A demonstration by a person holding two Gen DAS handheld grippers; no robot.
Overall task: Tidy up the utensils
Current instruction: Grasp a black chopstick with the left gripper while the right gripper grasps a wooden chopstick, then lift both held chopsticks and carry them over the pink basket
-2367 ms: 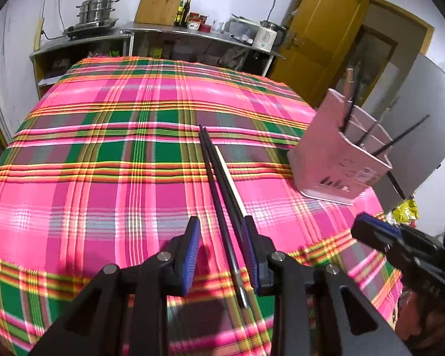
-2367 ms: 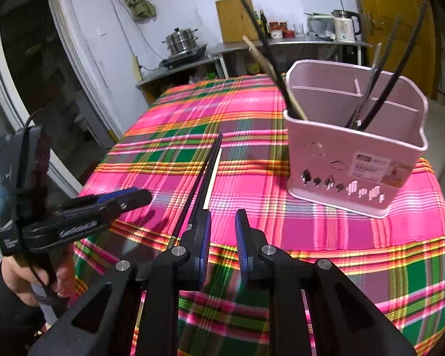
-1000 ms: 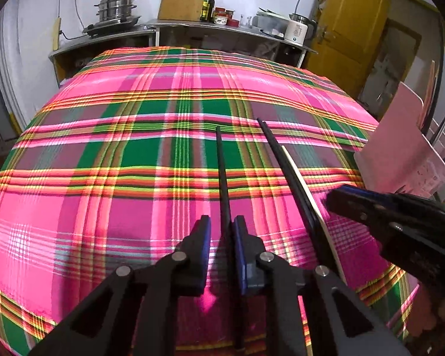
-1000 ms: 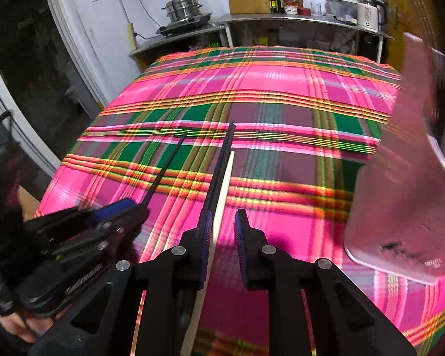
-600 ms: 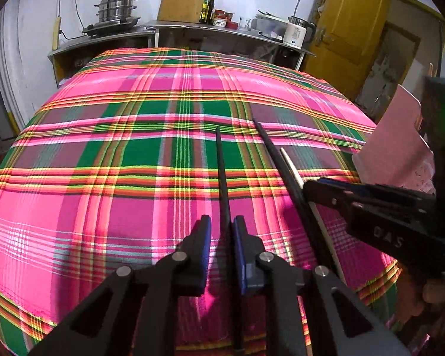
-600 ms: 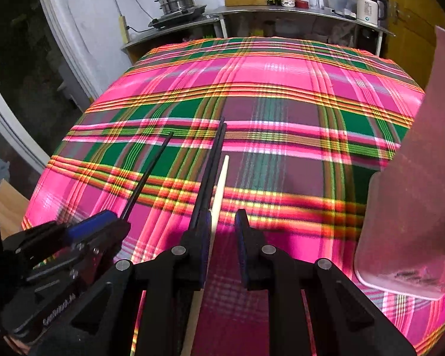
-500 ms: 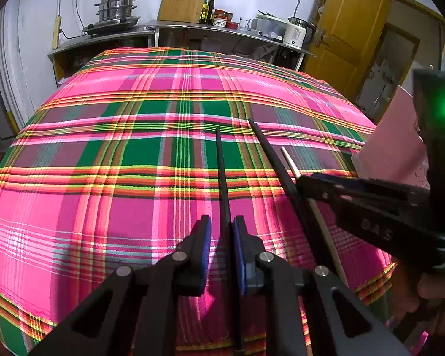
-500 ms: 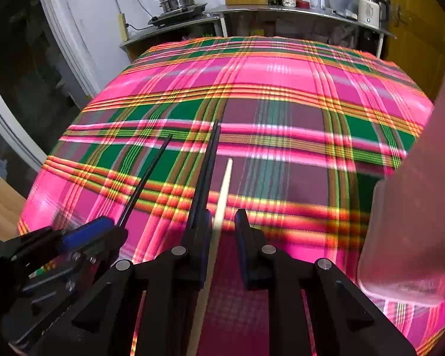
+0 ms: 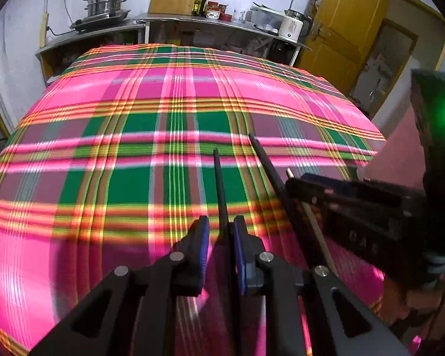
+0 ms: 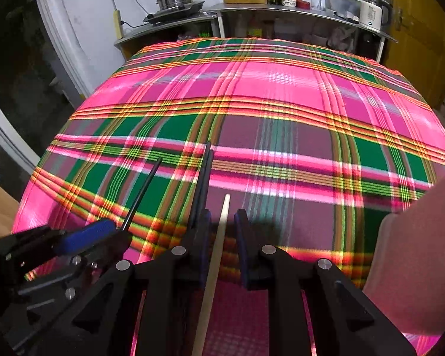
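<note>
My left gripper (image 9: 219,231) has its fingers narrow and closed on one black chopstick (image 9: 219,184), which sticks out forward between the blue pads, over the near part of the table (image 9: 103,148) with the pink and green checked cloth. From the right wrist view this same gripper (image 10: 103,234) is low on the left, and the chopstick (image 10: 142,192) comes out of its tip at a slant.

My right gripper (image 10: 222,222) is just beside it, near the right edge of the table. Its fingers are a little apart. A pale chopstick (image 10: 219,237) lies between them, closer to the left finger, with a gap to the right pad. A pair of black chopsticks (image 10: 203,178) runs along the left finger, and I cannot tell if it is inside the fingers or if the pads press on anything.

The pink holder (image 10: 415,267) is at the right edge of the table, very close to my right gripper, and only its blurred wall shows
</note>
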